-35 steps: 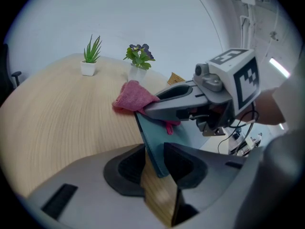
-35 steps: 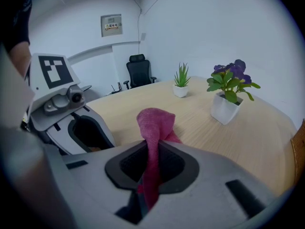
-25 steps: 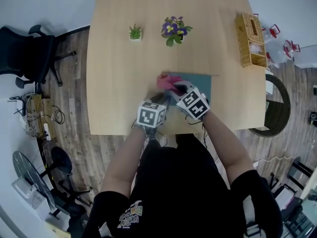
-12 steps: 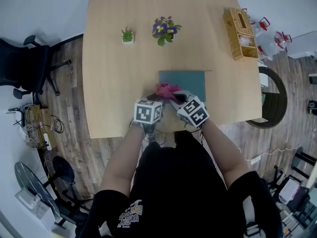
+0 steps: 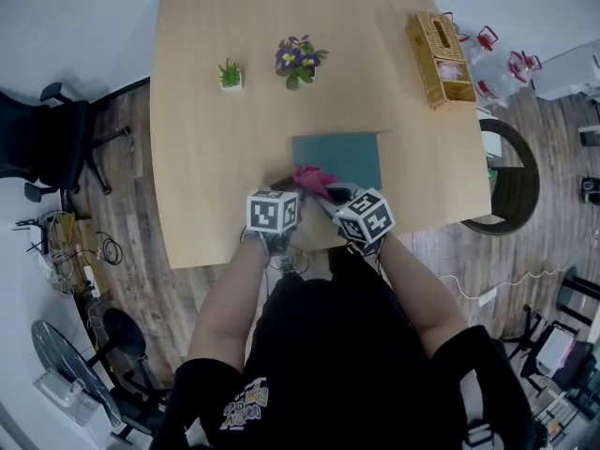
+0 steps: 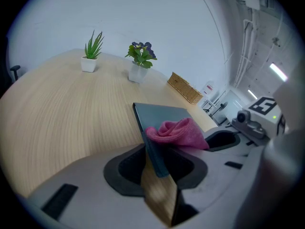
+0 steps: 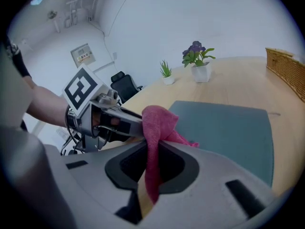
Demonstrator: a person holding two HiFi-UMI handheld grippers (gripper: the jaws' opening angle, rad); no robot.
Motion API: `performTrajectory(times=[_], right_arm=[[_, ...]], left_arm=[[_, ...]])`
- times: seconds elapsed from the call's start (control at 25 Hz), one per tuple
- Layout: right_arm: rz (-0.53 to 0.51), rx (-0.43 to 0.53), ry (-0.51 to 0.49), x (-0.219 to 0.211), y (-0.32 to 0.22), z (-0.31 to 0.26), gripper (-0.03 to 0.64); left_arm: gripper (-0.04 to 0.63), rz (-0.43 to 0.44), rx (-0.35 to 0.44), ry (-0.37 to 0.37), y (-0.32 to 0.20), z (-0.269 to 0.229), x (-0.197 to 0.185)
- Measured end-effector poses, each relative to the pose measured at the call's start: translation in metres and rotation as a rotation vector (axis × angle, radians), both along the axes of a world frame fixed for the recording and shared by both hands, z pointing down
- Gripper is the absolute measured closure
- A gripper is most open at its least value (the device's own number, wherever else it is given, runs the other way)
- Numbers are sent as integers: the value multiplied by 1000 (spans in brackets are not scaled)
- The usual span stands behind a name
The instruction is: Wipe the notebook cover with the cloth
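A teal notebook (image 5: pixel 342 156) lies flat near the front edge of the wooden table (image 5: pixel 216 157). My left gripper (image 5: pixel 284 187) is shut on its near left corner; in the left gripper view the notebook's edge (image 6: pixel 152 147) runs in between the jaws. A pink cloth (image 5: pixel 310 178) sits bunched on the cover's near left part, with my right gripper (image 5: pixel 330 195) shut on it. The cloth (image 7: pixel 155 128) hangs between the jaws in the right gripper view, over the notebook (image 7: pixel 228 123), and my left gripper (image 7: pixel 107 120) shows just left of it.
A small green plant (image 5: pixel 231 74) and a pot of purple flowers (image 5: pixel 297 61) stand at the back of the table. A wicker basket (image 5: pixel 434 45) is at the back right. A black office chair (image 5: pixel 42 148) stands on the floor at the left.
The cloth has slid with my right gripper from the notebook's far left corner toward its near left part. My left gripper keeps its hold on the notebook.
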State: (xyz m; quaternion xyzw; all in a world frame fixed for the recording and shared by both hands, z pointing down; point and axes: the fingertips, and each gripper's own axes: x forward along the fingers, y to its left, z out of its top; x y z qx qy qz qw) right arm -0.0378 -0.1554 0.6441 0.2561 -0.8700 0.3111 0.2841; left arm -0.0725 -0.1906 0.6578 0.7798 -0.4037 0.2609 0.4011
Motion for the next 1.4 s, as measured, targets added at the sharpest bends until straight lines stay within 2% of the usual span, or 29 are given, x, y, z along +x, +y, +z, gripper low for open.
performTrajectory(times=[0.16,0.48,0.72,0.92,1.04,1.2,1.4], right_arm=[[43,-47,-49,8,0,-5,560],[94,2,-29,39,-23,-17,560],[164,74,45,74,-72,-26,560],[168,168,143,90,-113,-35,560],[134,267,238,95,-140,-43,560],[22,400,387,90,-162,-47,560],[-138,432,460,69,-155,-26,560]], left_arm=[[482,-1,-3,6,-1,-1,1],[483,-3,-7,7,0,-1,0],[483,-4,-3,2,-1,-1,0],[483,-5,0,2,0,-1,1],[483,-4,2,0,0,-1,2],[483,-4,1,2,-1,-1,2],[483,-3,6,-4,-2,0,2]])
